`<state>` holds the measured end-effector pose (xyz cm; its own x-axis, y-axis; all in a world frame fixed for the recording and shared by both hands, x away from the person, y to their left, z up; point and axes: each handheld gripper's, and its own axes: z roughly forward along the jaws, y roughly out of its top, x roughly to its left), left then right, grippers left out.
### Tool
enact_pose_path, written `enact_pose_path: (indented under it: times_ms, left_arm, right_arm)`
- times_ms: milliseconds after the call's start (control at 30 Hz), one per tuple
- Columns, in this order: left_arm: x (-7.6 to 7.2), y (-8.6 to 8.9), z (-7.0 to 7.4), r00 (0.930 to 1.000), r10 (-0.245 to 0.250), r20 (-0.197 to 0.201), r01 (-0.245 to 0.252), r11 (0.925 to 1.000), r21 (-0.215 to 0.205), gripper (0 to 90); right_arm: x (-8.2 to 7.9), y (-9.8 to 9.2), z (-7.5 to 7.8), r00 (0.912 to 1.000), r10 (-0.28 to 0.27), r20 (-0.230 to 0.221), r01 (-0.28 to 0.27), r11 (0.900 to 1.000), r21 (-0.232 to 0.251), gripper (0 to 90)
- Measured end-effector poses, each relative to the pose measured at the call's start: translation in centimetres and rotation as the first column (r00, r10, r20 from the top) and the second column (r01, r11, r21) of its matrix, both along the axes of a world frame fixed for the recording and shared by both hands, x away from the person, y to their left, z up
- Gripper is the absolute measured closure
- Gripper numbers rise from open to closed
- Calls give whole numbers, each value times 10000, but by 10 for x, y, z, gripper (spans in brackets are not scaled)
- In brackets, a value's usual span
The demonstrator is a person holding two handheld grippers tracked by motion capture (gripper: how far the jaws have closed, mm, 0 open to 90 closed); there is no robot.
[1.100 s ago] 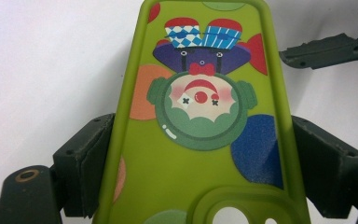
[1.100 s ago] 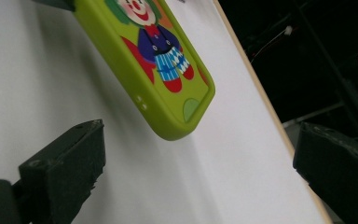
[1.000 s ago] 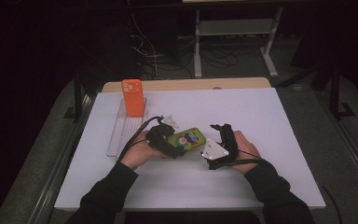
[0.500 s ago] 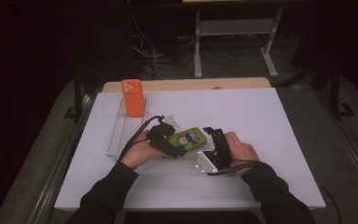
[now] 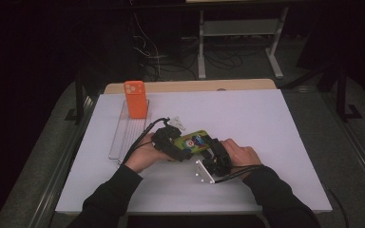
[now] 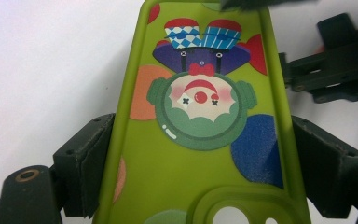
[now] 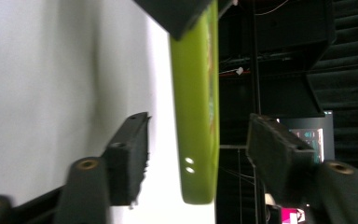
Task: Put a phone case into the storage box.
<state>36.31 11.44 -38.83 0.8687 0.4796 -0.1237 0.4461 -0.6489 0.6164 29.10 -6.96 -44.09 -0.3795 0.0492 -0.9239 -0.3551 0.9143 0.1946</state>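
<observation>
Here, high view: green phone case (image 5: 190, 141) held just above white table (image 5: 266, 123), between left gripper (image 5: 171, 145) and right gripper (image 5: 215, 154). Orange phone case (image 5: 135, 98) upright in clear rack (image 5: 126, 135), well apart, nothing blocking.

Left gripper view: jaws clamp case's long edges near camera cutout. Case looks light, soft, bendy; edges best hold.

Right gripper view: jaws just been closing, straddle case end, pads apart from it.

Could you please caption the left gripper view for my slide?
Left gripper clamps green clown-print phone case by its edges.
</observation>
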Motion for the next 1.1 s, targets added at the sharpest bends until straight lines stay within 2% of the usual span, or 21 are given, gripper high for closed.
enact_pose_path:
  times_ms: [167,233,367,467,567,633,733,800,900,1000,1067,1100]
  left_arm:
    - [0,0,0,9999,-116,39,115,9999,127,147]
    - [0,0,-1,10000,17,-22,-17,10000,-10,147]
    - [1,1,0,9999,-107,34,106,9998,139,147]
    - [2,2,1,9998,-173,72,172,9998,69,146]
    - [0,2,1,9999,-22,153,24,9999,-121,140]
    - [-1,3,1,9992,51,388,-43,9998,-214,127]
    - [0,4,1,9995,-76,310,80,9998,-155,55]
    - [-2,6,1,9995,-71,307,78,9998,-204,19]
    - [-1,12,3,9991,-45,416,53,9998,-194,1]
    - [-1,17,4,9987,11,510,0,9998,-205,0]
    - [0,20,4,9985,94,539,-79,9996,-287,0]
    - [0,21,4,9982,110,594,-94,9996,-260,0]
  right_arm:
    - [0,2,-4,9997,70,235,-63,9996,-292,568]
    - [-1,2,-4,9994,67,329,-57,9995,-320,630]
    - [-2,3,-4,9983,152,568,-136,9995,-274,731]
    - [-3,3,-5,9972,174,722,-152,9994,-318,750]
    - [-3,3,-4,9970,134,763,-111,9995,-304,755]
    - [-3,3,-4,9964,119,842,-97,9996,-271,758]
    - [-3,4,-4,9980,-14,637,32,9996,-281,759]
    - [-2,3,-3,9969,-72,784,86,9998,-174,758]
    - [0,1,-2,9985,-251,492,252,9997,-20,758]
    - [3,-3,1,9987,-511,13,511,9983,275,759]
    - [5,-6,3,9983,-534,-211,539,9982,245,758]
    - [5,-7,4,9970,-691,-358,707,9965,454,759]
